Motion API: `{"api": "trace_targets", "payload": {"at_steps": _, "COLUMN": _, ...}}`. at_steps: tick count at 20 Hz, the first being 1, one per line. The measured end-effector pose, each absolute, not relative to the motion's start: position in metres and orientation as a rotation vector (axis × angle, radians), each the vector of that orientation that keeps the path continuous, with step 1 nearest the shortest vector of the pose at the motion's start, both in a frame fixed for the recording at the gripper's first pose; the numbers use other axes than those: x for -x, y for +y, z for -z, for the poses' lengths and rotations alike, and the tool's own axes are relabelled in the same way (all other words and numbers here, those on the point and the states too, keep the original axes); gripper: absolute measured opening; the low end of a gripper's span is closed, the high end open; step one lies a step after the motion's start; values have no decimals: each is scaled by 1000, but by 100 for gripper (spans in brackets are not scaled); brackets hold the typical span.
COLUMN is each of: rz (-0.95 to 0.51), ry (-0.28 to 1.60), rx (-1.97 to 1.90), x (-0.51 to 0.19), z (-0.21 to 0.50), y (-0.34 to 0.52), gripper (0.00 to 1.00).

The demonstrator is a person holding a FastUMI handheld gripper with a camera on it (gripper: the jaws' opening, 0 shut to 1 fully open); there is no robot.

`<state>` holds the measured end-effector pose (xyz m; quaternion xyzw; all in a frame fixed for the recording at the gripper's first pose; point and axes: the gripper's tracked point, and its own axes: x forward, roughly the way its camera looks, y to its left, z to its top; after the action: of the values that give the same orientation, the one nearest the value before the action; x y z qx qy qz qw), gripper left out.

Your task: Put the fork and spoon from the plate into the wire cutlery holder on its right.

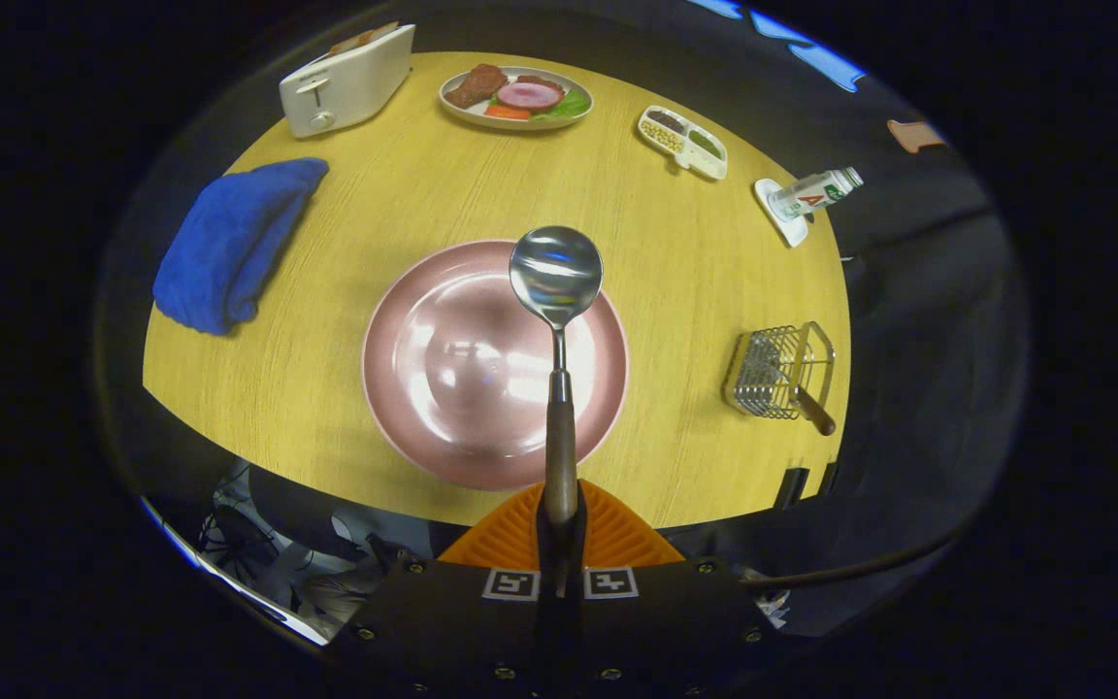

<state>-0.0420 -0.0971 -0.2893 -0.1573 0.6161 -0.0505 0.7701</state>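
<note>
My gripper (560,529) is shut on the brown wooden handle of a spoon (556,282), which points straight ahead with its shiny bowl raised above the far rim of the pink plate (443,388). The plate lies bare on the yellow table, below and ahead of the fingers. To the plate's right stands the wire cutlery holder (780,372), with a brown-handled utensil (814,411) sticking out of it toward the table's near edge; its head is hidden among the wires.
A folded blue towel (229,243) lies left of the plate. Along the far side stand a white toaster (345,80), a plate of food (517,97), a divided white dish (683,142) and a small bottle on a coaster (811,196). The table's near edge runs just under the fingers.
</note>
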Motion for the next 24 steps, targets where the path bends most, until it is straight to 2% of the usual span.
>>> {"api": "trace_targets", "payload": {"at_steps": 10, "rz": 351, "ry": 1326, "rx": 193, "x": 27, "z": 240, "y": -196, "gripper": 3}}
{"api": "trace_targets", "payload": {"at_steps": 16, "rz": 488, "ry": 1381, "rx": 93, "x": 37, "z": 238, "y": -259, "gripper": 3}}
{"api": "trace_targets", "payload": {"at_steps": 21, "rz": 530, "ry": 1483, "rx": 11, "x": 49, "z": 264, "y": -292, "gripper": 2}}
{"api": "trace_targets", "payload": {"at_steps": 24, "rz": 500, "ry": 1556, "rx": -21, "x": 52, "z": 285, "y": -300, "gripper": 2}}
